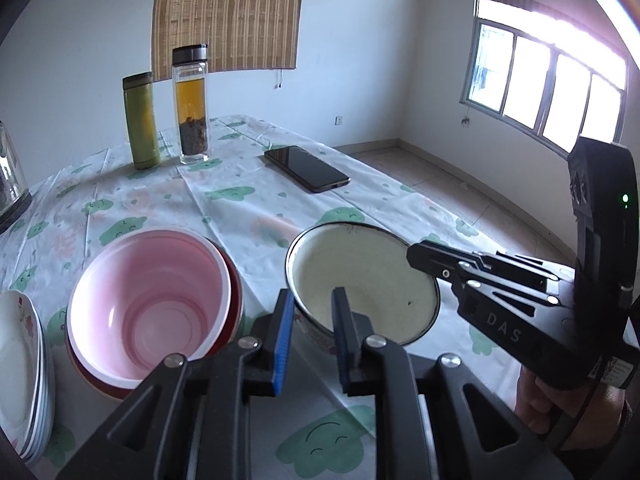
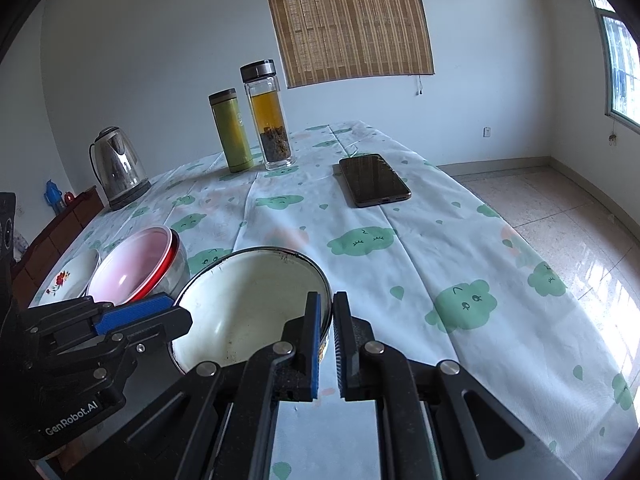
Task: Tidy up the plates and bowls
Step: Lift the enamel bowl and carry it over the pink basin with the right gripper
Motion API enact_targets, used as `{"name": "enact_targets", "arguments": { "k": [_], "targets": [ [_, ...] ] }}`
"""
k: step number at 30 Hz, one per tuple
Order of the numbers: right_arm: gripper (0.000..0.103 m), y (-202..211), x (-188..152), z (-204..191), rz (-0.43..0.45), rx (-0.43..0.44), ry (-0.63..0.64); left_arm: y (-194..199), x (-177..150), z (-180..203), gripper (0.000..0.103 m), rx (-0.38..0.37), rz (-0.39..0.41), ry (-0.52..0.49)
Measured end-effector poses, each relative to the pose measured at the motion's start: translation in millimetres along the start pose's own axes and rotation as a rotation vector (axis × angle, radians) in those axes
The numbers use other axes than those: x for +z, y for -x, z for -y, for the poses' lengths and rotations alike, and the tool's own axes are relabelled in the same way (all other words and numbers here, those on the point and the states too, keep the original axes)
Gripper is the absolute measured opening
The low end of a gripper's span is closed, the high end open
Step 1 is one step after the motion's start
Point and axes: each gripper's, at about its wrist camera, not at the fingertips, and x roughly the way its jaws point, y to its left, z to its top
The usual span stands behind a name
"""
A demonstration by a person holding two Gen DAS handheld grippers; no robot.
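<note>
A cream enamel bowl point(image 1: 360, 280) with a dark rim is on the flowered tablecloth in front of me. My right gripper point(image 1: 414, 258) is shut on its right rim; in the right wrist view the right gripper point(image 2: 326, 298) pinches the bowl point(image 2: 248, 300) at that edge. My left gripper point(image 1: 312, 294) straddles the near-left rim, one pad outside and one inside, with a gap wider than the rim. To the left stands a pink bowl point(image 1: 148, 304) nested in a red one point(image 1: 238, 300). A stack of white plates point(image 1: 20, 360) is at the far left.
A black phone point(image 1: 308, 168), a green flask point(image 1: 141, 120) and a glass tea bottle point(image 1: 191, 108) stand further back. A steel kettle point(image 2: 118, 168) is at the back left. The table's right edge point(image 2: 500, 264) drops to a tiled floor.
</note>
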Motion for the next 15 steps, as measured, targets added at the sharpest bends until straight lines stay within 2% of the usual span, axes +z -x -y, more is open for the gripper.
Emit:
{"name": "enact_targets", "arguments": {
  "k": [8,15],
  "targets": [
    [0.007,27.6,15.4,-16.8,0.063,0.014,0.024,27.1,7.9,-10.3,0.017,-0.013,0.072,0.033],
    [0.008,44.1,34.0,-48.0,0.118,0.035,0.076,57.5,15.3,-30.0,0.017,0.027,0.162,0.068]
  ]
}}
